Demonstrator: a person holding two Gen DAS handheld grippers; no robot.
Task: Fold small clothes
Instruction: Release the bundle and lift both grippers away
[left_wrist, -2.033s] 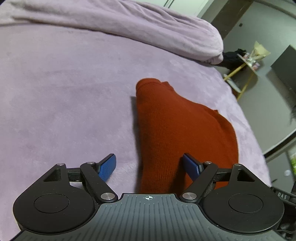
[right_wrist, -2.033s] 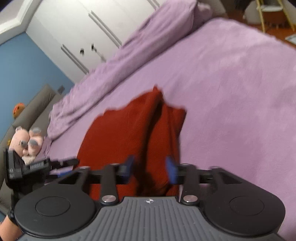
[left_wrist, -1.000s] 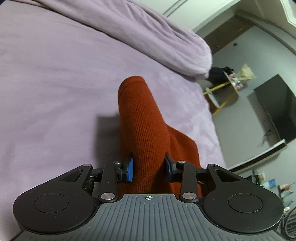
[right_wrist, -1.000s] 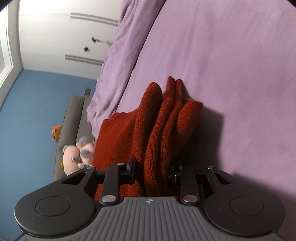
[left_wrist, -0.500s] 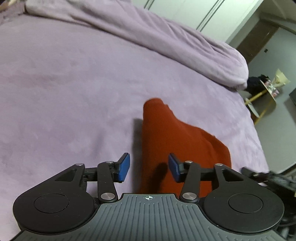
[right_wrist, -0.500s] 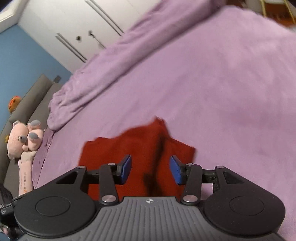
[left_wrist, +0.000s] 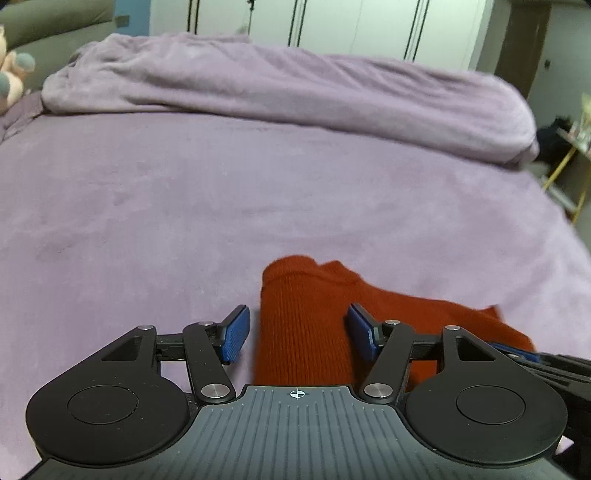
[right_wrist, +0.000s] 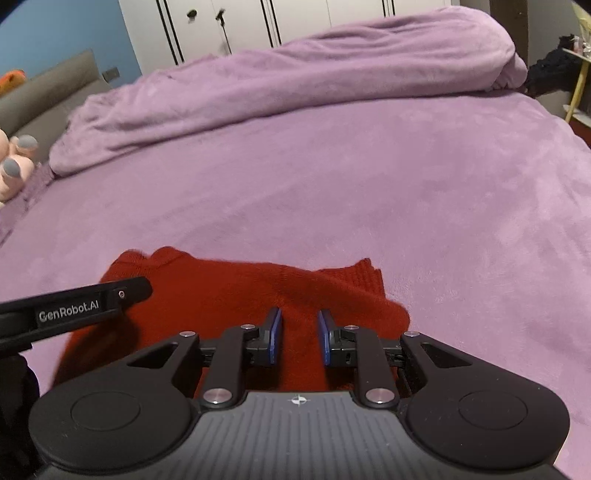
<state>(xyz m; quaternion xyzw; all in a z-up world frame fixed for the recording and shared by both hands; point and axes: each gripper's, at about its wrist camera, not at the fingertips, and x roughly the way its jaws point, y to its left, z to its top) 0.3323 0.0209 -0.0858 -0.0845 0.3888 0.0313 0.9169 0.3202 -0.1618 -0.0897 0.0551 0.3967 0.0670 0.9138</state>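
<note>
Now the knit (left_wrist: 306, 332) is seen at 12 o'clock between both grippers' parted, empty jaws, left (left_wrist: 295, 334) wider than right (right_wrist: 300, 338).

A purple-covered bed (right_wrist: 369, 177) with a rumpled blanket (left_wrist: 295, 85) fills the room, backed by white wardrobe doors (left_wrist: 332, 26) and a blue wall (right_wrist: 66, 33)

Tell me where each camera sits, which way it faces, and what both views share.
Left wrist: rides the left gripper, looking along its open fingers over the red garment's left end.
Right wrist: rides the right gripper, open above the garment's right part; the left gripper juts in.
Shared: garment, purple bed, rumpled blanket, wardrobe.
</note>
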